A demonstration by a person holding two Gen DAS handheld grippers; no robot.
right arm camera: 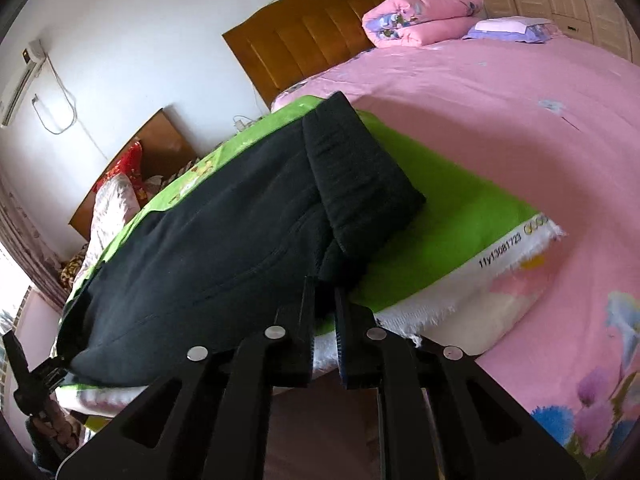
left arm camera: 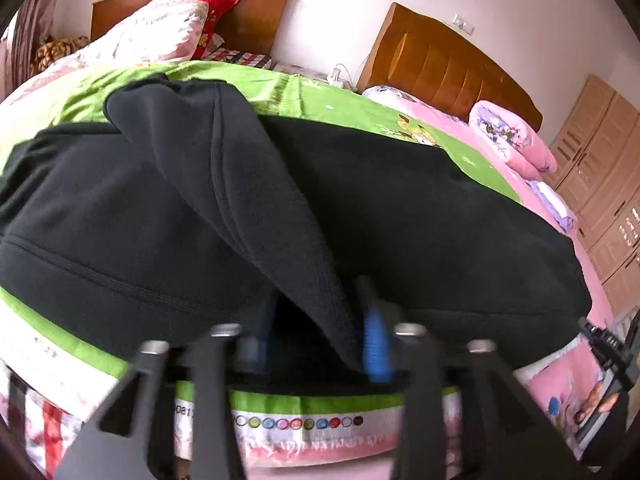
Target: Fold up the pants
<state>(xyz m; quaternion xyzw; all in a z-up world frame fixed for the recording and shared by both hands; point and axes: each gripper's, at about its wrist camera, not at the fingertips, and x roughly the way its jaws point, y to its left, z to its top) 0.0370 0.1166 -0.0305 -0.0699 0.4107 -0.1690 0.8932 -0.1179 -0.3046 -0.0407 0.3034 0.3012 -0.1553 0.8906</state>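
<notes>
Green sheet (right arm camera: 460,216) carries black pants (left arm camera: 400,200); my left claw (left arm camera: 320,344) gapes around a fold, my right claw (right arm camera: 324,304) pinches their edge.

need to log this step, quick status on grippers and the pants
Left gripper open, fold of black pants loose between jaws. Right gripper shut on pants edge. Pants on green cloth, nothing in the way.

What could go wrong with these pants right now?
The left gripper is open with a raised flap of the black pants still draped between its fingers, so backing out could drag the flap askew. The right gripper pinches the near edge close to the green cloth and might catch that too.
</notes>
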